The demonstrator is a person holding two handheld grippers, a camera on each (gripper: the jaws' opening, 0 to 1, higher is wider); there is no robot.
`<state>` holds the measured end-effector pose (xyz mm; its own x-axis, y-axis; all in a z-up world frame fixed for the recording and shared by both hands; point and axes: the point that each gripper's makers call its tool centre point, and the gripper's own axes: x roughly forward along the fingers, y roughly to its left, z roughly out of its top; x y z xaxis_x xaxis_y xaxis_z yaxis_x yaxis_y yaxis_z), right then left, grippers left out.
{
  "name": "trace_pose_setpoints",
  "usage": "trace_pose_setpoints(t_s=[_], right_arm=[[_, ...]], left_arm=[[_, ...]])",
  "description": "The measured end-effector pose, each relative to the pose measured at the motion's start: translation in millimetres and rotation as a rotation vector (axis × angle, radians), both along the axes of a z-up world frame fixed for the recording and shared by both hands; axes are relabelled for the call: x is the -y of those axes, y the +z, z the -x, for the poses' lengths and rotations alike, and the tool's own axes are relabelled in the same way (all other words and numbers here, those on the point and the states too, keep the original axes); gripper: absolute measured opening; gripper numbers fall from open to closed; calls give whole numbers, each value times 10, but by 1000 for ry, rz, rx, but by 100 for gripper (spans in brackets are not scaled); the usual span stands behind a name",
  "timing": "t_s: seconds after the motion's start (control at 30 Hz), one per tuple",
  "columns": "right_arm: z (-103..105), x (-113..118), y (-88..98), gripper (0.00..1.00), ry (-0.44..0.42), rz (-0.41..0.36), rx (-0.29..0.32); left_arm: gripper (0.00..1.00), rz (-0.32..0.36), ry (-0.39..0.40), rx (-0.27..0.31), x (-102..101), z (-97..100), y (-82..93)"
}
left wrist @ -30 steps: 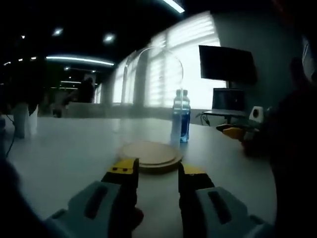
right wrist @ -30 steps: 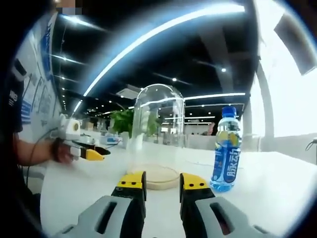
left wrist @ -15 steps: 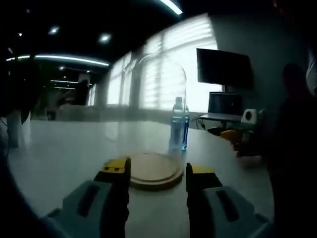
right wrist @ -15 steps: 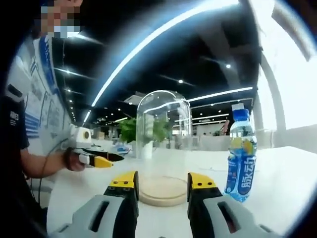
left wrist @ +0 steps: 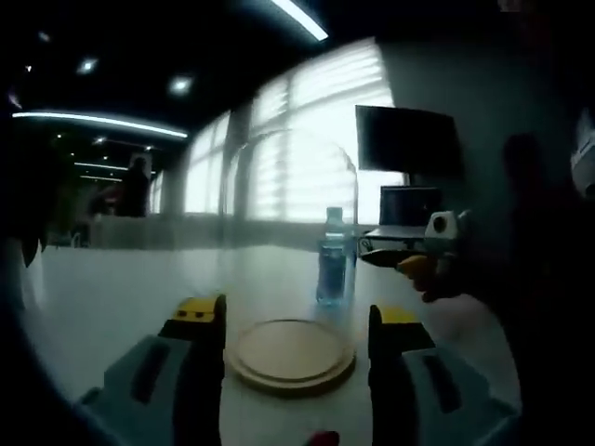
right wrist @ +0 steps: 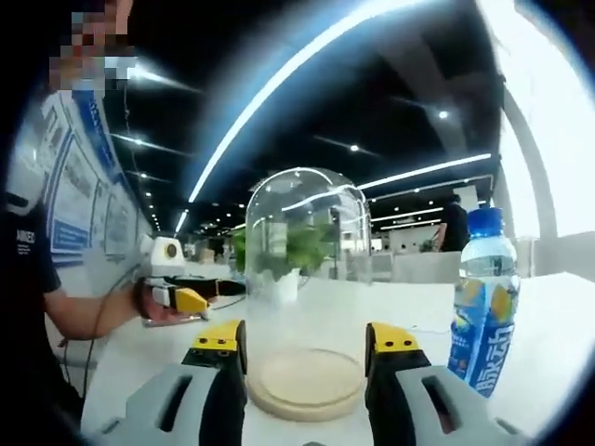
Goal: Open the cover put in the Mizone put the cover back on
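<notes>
A clear glass dome cover [left wrist: 290, 232] [right wrist: 307, 269] stands on a round wooden base [left wrist: 291, 353] [right wrist: 305, 381] on a white table. The Mizone bottle [left wrist: 332, 258] [right wrist: 485, 311], blue with a blue cap, stands upright beside the base, outside the dome. My left gripper [left wrist: 296, 321] is open, its yellow-tipped jaws on either side of the base's near edge. My right gripper [right wrist: 308, 336] is open as well, its jaws flanking the lower part of the dome. The other gripper [left wrist: 409, 260] [right wrist: 181, 299] comes into each view from the side, held in a hand.
A person's arm and torso [right wrist: 37, 307] sit at the left of the right gripper view. A monitor [left wrist: 404, 139] and laptop [left wrist: 409, 209] stand behind the table. A potted plant [right wrist: 279, 255] shows through the dome. The white tabletop [left wrist: 121, 288] spreads around the base.
Both grippers have moved closer to the dome and base, which now look larger. Both pairs of jaws have spread wider apart. The bottle has not moved on the table.
</notes>
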<state>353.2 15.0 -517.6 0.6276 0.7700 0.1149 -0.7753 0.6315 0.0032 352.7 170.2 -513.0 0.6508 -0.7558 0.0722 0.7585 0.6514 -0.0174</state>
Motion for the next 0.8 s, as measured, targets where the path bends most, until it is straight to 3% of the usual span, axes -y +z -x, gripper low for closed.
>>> trace_pose_setpoints(t_s=[0.1, 0.27, 0.33, 0.53, 0.7, 0.8], right_arm=[[-62, -67, 27, 49, 30, 6, -15], [-189, -136, 124, 51, 50, -11, -24], [-273, -110, 210, 51, 4, -18, 23], [-314, -129, 297, 52, 28, -56, 14], [-395, -138, 311, 52, 25, -13, 32], [-423, -181, 309, 54, 76, -14, 9]], left_arm=[[56, 7, -37, -14, 27, -56, 33], [57, -38, -91, -16, 88, -115, 51], [58, -30, -108, -27, 105, -148, 64], [62, -34, -118, -15, 144, -230, 44], [60, -9, -115, -61, 178, -316, 10], [60, -17, -131, -69, 225, -338, 12]])
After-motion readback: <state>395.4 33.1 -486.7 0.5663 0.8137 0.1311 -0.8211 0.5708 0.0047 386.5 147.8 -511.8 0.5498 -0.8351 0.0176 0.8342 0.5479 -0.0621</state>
